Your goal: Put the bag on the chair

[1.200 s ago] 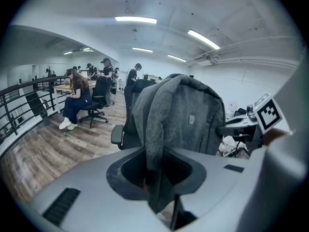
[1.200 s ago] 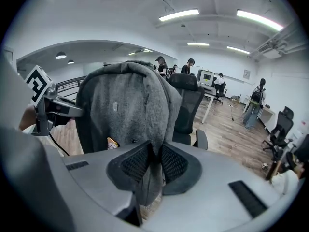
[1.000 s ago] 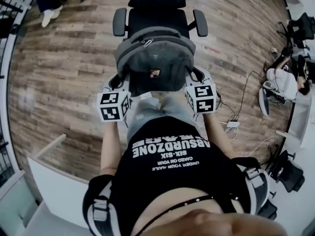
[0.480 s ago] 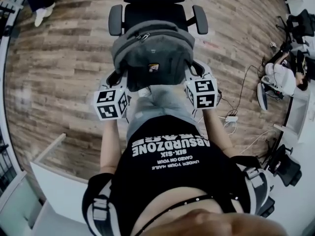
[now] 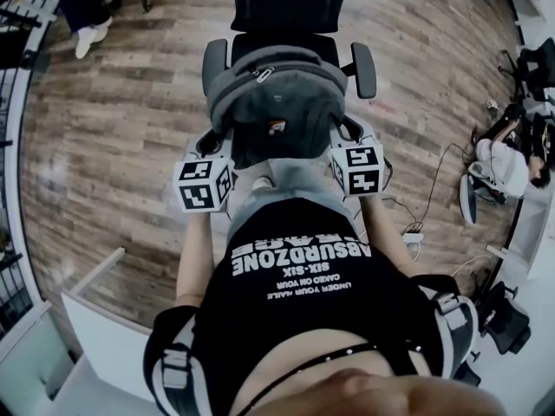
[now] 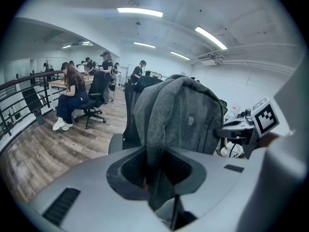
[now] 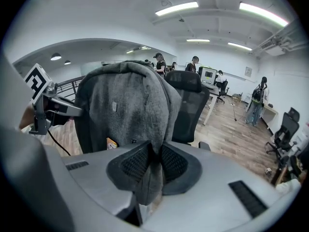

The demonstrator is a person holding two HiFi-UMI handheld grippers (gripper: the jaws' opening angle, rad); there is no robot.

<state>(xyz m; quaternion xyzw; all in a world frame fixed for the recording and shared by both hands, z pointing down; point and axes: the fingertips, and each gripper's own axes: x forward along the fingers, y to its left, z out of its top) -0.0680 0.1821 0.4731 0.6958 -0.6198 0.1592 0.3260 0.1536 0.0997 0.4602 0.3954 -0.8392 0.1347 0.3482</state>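
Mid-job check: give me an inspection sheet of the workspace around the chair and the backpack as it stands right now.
Surface: wooden floor; the seat of the black office chair is hidden by the bag.
Job's things: grey backpack upright between the chair's armrests; cannot tell whether it rests on the seat.
Clutter: nothing seen.
Grippers: left gripper and right gripper are each shut on a fold of the backpack's fabric.
Cables: white power strip with leads on the floor, at the right.
Surroundings: seated person at right; railing at left.
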